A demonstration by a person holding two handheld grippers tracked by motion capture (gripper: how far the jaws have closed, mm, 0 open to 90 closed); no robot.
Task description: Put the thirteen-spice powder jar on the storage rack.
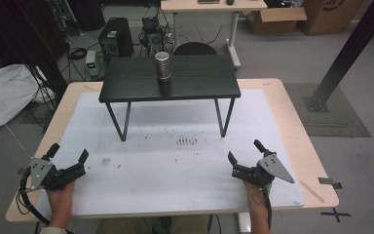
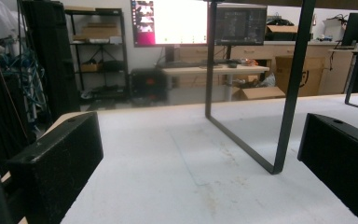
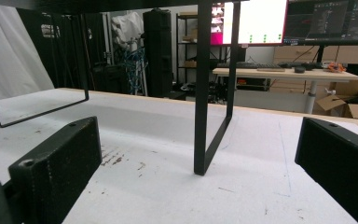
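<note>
Both tools, left (image 1: 69,161) and right (image 1: 245,155), were held spread and empty well short of the metal cup (image 1: 162,66) centred on the black stand (image 1: 126,90), so a forward reach was judged needed.

metal cup (image 1: 162,66) on black stand (image 1: 199,83), tools apart

You had two grippers in hand, a left gripper (image 1: 68,153) and a right gripper (image 1: 244,150), each with two black jaws spread wide with nothing between them; one white mat (image 1: 175,161) covered one wooden table (image 1: 299,131); one small black stand (image 1: 195,78) stood on the mat on two looped metal legs; one metal cylinder (image 1: 162,66) stood on that stand.
</note>
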